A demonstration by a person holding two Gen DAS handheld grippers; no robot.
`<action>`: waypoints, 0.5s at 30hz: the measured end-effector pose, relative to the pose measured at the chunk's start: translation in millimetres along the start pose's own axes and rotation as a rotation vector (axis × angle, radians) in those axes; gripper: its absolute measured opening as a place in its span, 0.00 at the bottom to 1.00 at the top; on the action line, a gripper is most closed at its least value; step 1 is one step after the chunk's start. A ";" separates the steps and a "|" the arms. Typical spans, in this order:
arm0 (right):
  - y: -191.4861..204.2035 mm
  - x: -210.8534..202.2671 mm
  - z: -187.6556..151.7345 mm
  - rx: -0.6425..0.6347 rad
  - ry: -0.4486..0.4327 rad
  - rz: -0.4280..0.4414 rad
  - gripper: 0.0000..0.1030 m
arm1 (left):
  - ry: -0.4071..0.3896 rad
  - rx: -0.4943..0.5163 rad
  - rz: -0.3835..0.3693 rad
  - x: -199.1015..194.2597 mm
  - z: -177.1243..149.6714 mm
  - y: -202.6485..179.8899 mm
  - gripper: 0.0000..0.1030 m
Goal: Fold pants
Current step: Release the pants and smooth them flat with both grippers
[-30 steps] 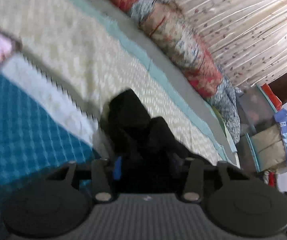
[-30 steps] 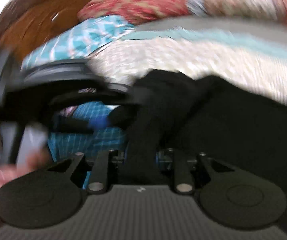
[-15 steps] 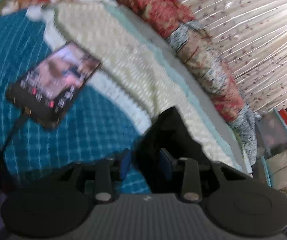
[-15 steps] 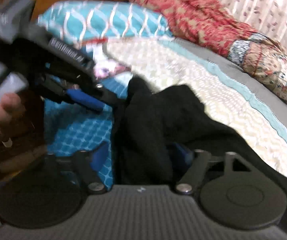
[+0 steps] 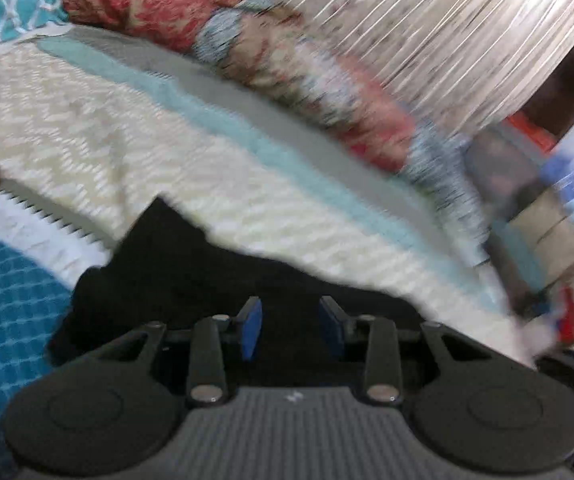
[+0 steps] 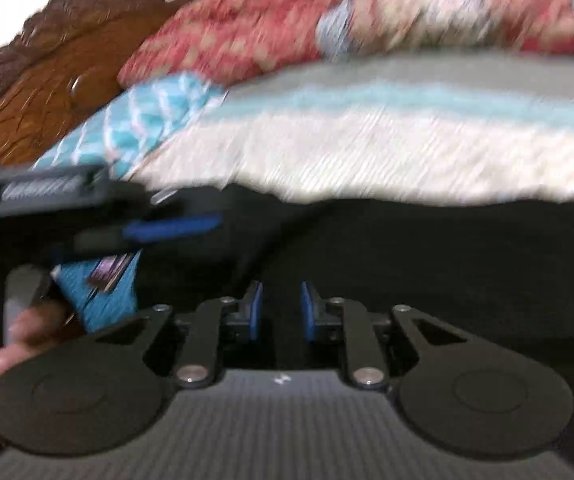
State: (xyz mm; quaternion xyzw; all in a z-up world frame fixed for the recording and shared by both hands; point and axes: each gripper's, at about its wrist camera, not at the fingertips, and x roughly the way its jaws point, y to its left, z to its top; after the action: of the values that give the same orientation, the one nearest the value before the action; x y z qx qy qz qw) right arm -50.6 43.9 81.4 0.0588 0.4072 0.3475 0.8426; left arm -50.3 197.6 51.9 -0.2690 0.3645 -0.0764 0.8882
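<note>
The black pants (image 5: 191, 264) lie on the bed, spread low and dark over the cream zigzag blanket (image 5: 99, 120), one edge reaching the teal quilted cover (image 5: 3, 292). Motion blur hides seams and folds; the cloth reads as a flat, matte mass. The left gripper (image 5: 291, 330) hovers above the pants, its blue-padded fingers (image 5: 251, 326) apart with nothing between them. The right gripper (image 6: 282, 312) sits over the pants (image 6: 427, 264) too, fingers (image 6: 255, 312) apart and gripping nothing. A phone (image 6: 111, 270) lies on the teal cover.
</note>
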 end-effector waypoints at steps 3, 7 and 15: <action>32.2 32.5 -26.3 -0.154 0.114 0.005 0.23 | 0.062 -0.003 0.099 10.6 -14.3 13.9 0.25; 36.5 46.7 -28.0 -0.200 0.112 -0.010 0.23 | 0.072 0.044 0.176 17.8 -29.7 27.7 0.10; 8.2 12.4 -11.5 -0.034 0.065 0.037 0.34 | 0.071 0.040 0.164 6.9 -23.2 21.8 0.12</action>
State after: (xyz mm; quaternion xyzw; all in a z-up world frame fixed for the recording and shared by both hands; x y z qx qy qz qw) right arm -58.1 55.8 68.9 0.0408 0.4272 0.3717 0.8232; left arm -62.7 203.9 22.3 -0.2176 0.4151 -0.0201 0.8831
